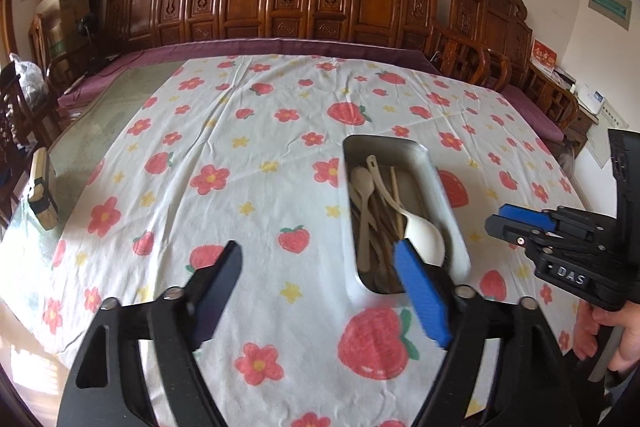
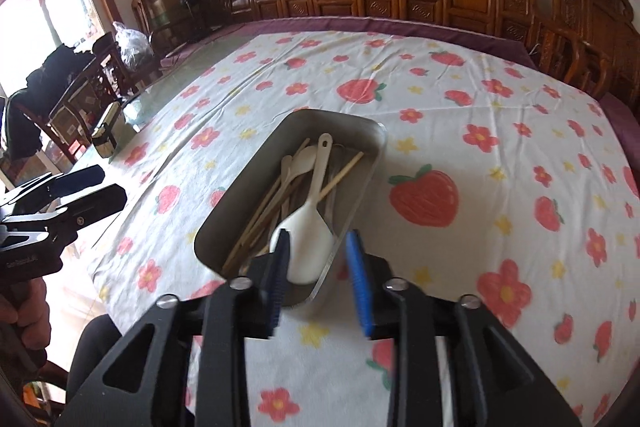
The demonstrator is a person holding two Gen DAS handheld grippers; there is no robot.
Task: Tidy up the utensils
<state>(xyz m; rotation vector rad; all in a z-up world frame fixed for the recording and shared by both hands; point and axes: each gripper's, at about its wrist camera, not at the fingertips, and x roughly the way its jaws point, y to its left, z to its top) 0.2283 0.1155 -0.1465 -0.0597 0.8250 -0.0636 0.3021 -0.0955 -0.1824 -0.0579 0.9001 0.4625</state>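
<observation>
Both tongs empty: left gripper (image 1: 316, 263) wide open, right gripper (image 2: 318, 259) part-open. Tray (image 2: 244, 187) just ahead, utensils (image 2: 280, 195) lengthwise; right nearer.

Cream spoons (image 2: 308, 227) and wooden chopsticks (image 2: 260, 219) lie jumbled lengthwise inside the rectangular metal tray (image 2: 240, 187).

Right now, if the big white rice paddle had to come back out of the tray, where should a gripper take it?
Probably by the white rice paddle at its slim handle, coming from above. The handle lies on top of the chopsticks, while the broad blade sits against the metal tray near wall, leaving little finger room.
</observation>
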